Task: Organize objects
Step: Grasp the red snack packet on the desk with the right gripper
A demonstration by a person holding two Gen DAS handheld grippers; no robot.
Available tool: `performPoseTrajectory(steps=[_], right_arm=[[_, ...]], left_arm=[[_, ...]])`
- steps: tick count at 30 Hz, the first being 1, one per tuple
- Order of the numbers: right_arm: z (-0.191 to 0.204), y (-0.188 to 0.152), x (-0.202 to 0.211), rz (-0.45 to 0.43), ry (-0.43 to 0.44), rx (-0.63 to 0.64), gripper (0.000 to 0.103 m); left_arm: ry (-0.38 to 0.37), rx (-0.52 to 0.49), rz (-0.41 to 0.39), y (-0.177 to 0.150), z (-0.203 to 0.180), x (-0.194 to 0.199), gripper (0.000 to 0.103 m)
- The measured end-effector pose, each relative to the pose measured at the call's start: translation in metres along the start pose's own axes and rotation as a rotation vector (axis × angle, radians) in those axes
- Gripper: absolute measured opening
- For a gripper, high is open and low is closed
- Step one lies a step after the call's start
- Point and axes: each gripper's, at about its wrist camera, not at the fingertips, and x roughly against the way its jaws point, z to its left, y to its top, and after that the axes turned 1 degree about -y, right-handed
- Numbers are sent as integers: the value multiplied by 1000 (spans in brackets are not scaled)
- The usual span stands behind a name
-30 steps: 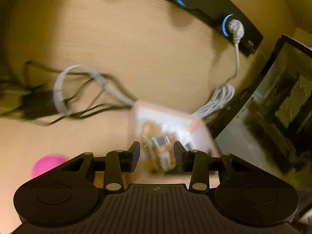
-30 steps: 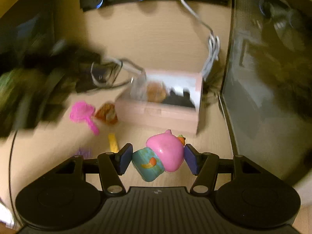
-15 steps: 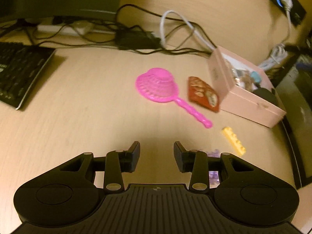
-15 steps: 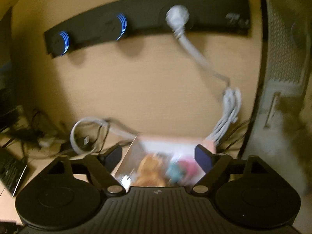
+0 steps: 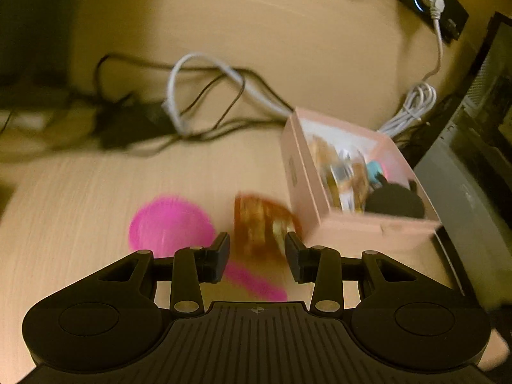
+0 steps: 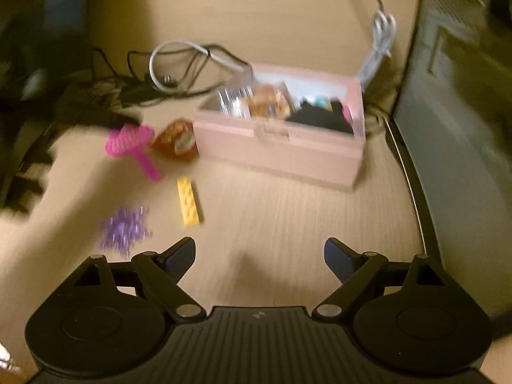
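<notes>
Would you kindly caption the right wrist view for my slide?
Open right claw over the desk, facing a pink box, yellow brick, pink scoop and purple beads.

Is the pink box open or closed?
Open. The pink box has no lid on top, and snack packets and toys inside show over its rim in both views.

No text, brand or number can be read. The pink box (image 6: 278, 147) ahead of the jaws has a small label on its front wall, and the orange packet (image 6: 176, 140) has a pale patch; both are too blurred.
</notes>
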Motion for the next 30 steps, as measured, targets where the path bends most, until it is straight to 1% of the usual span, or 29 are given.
performPoseTrajectory(steps=[2, 5, 7, 10, 11, 12, 14, 17, 19, 23, 26, 28, 30], right_arm=[[-1, -8, 3, 23, -10, -28, 88], [-1, -17, 3, 56, -26, -61, 88], [2, -27, 7, 70, -46, -67, 88], [3, -36, 14, 79, -72, -62, 92], [2, -38, 16, 80, -79, -66, 96], [-1, -40, 17, 81, -84, -74, 97], [-6, -43, 17, 89, -84, -95, 97], [-11, -43, 14, 93, -86, -116, 97], [-12, -41, 10, 93, -70, -126, 97], [-3, -38, 5, 84, -39, -85, 97], [7, -37, 3, 76, -14, -37, 97], [14, -38, 0, 74, 4, -15, 98], [18, -40, -4, 78, 19, -4, 98]], left_arm=[[10, -36, 6, 17, -3, -22, 41], [57, -100, 12, 40, -10, -62, 41], [80, -135, 44, 50, -14, -87, 41], [94, -164, 114, 52, -14, -113, 39], [89, -173, 135, 50, -13, -117, 38], [79, -176, 150, 45, -12, -117, 37], [47, -166, 149, 36, -10, -107, 35], [-29, -123, 172, 19, -11, -88, 35], [-51, -124, 179, 5, -15, -75, 35], [-112, -73, 189, -20, -18, -47, 35], [-151, 3, 128, -37, -13, -9, 35], [-139, 39, 79, -47, -10, 16, 35], [-109, 58, 50, -61, -6, 41, 35]])
